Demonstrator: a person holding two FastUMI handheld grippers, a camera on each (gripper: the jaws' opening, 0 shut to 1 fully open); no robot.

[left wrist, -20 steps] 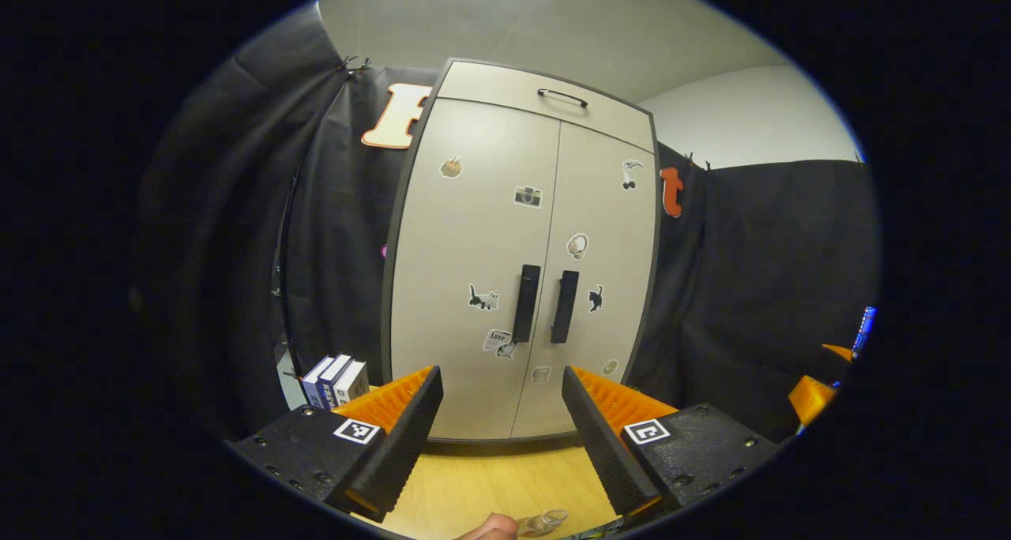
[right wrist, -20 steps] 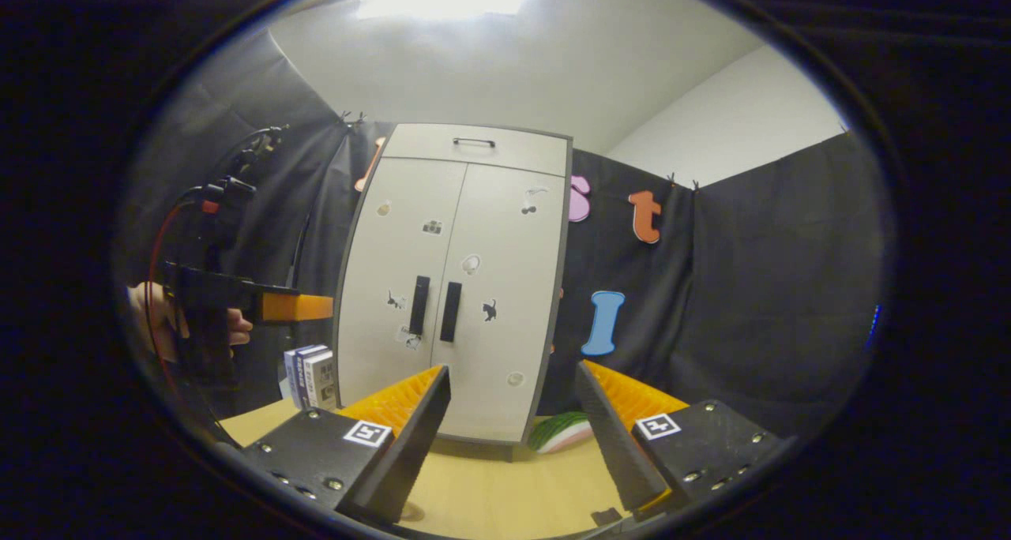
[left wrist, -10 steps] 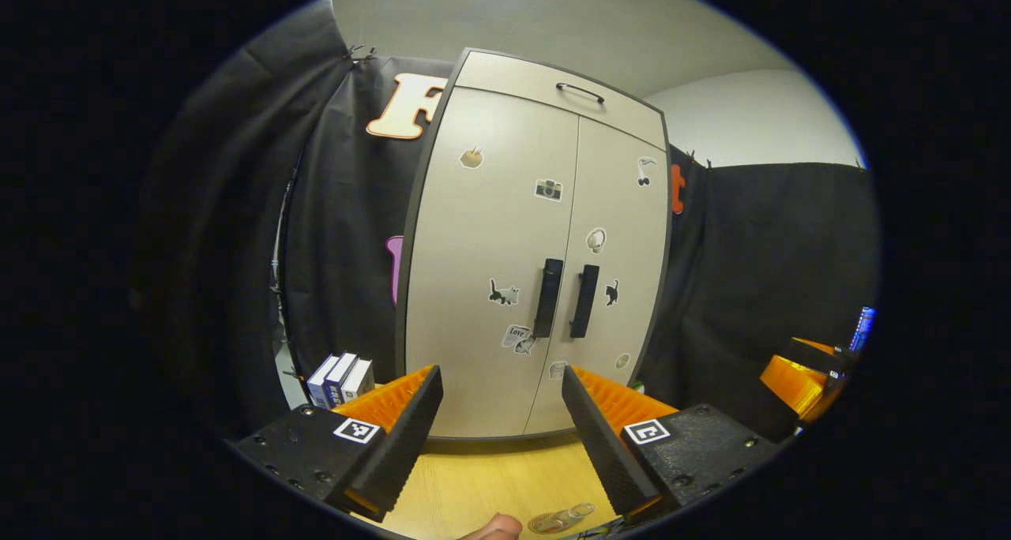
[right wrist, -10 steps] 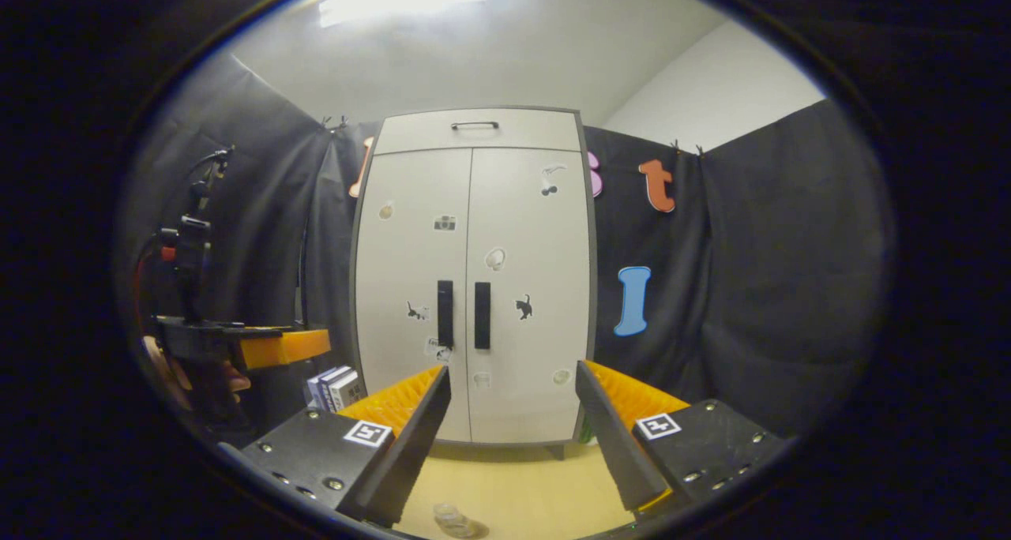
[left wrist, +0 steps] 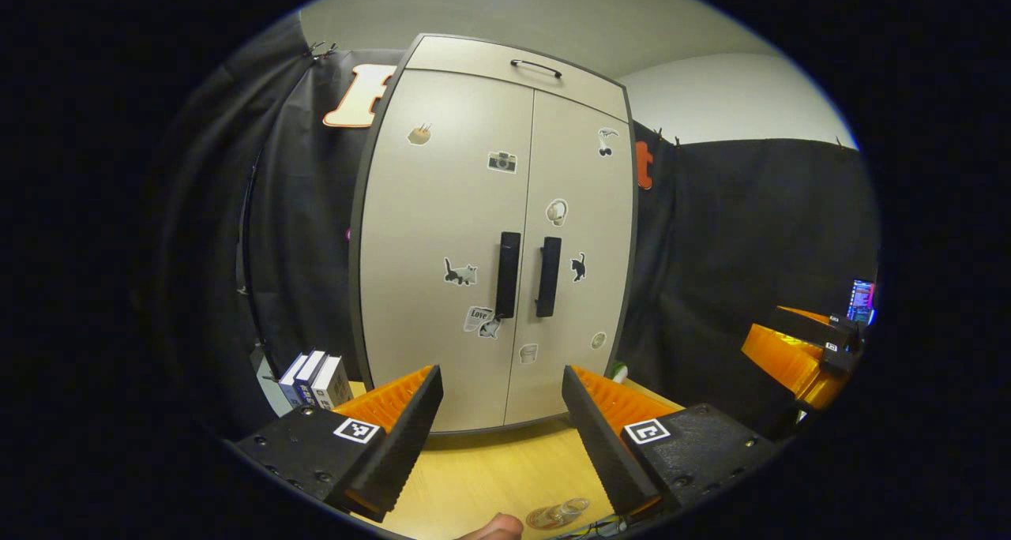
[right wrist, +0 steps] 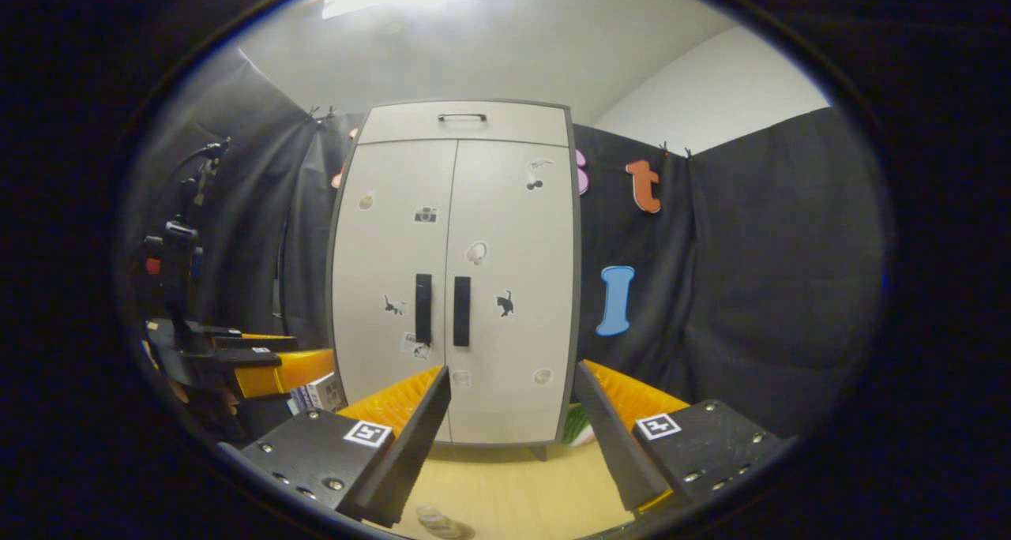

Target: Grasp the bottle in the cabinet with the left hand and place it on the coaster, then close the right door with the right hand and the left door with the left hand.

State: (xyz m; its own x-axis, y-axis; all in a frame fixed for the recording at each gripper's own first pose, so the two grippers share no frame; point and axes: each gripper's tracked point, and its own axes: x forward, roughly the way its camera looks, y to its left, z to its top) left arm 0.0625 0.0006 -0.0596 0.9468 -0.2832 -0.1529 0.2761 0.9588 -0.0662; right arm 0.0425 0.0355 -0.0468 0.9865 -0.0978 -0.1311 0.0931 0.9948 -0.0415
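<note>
The beige cabinet [left wrist: 442, 240] stands on the wooden table with both doors shut and two black handles [left wrist: 508, 275] side by side at the middle. My left gripper [left wrist: 500, 382] is open and faces the doors from a short distance, nothing between its fingers. A clear bottle [left wrist: 558, 514] shows at the bottom edge on the table, beside a fingertip [left wrist: 494, 528]. My right gripper [right wrist: 512, 374] is also open and empty, facing the same cabinet [right wrist: 505, 287]. The bottle [right wrist: 438, 520] sits low in front of it. The left gripper [right wrist: 261, 362] shows at the left of the right gripper view.
Several books [left wrist: 312, 378] stand left of the cabinet. A green and pink slice-shaped object [right wrist: 580, 429] lies at the cabinet's right foot. The right gripper [left wrist: 798, 350] appears at the far right of the left gripper view. Black cloth surrounds the booth.
The left gripper's view has swung, so the cabinet sits lower and further left, and the right gripper has come further into it. In the right gripper view the left gripper has dropped lower.
</note>
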